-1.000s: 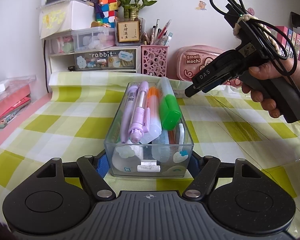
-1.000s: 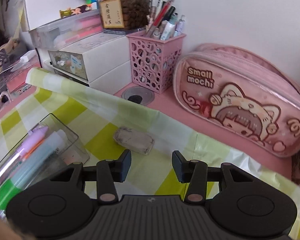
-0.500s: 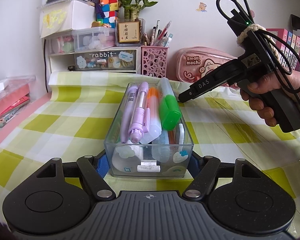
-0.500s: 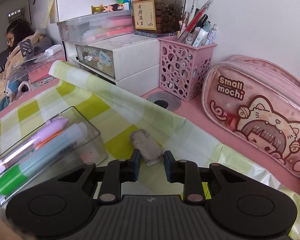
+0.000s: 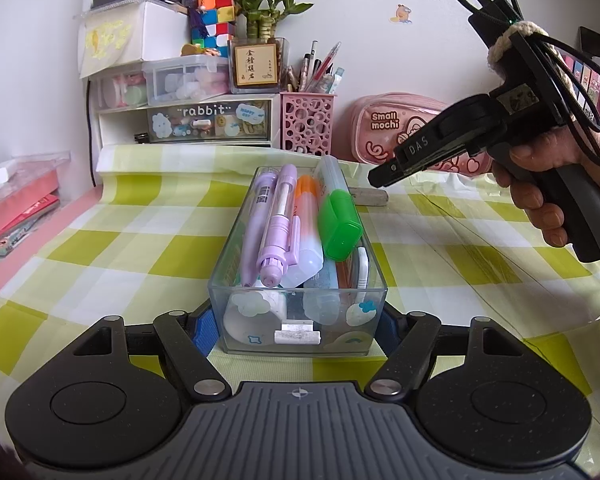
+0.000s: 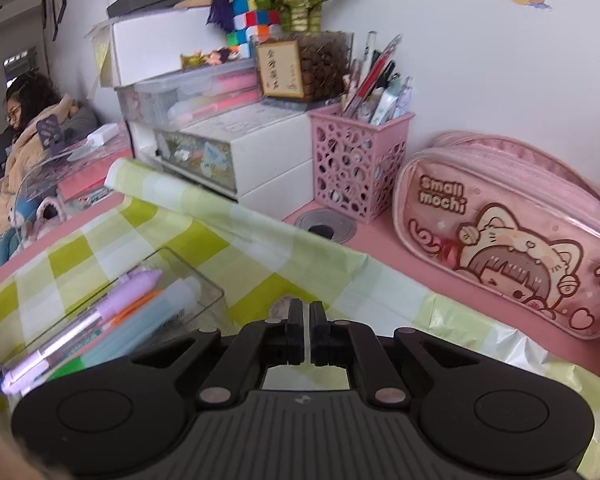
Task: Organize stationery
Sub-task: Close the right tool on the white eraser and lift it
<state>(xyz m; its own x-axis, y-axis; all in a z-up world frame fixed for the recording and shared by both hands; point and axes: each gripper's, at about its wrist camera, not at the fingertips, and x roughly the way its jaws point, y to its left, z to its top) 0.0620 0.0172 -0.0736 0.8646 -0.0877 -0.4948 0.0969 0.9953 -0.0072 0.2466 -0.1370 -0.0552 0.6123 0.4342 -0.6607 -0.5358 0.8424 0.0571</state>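
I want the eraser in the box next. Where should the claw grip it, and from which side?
Best grip the eraser at its middle, across its narrow width, coming from above. It lies flat on the cloth behind the box, its length running left to right in the left wrist view, so both long edges are free; the box blocks a low near-side approach.

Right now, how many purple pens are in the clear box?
2. One purple pen lies against the clear box's left wall, the other beside it; more may hide underneath.
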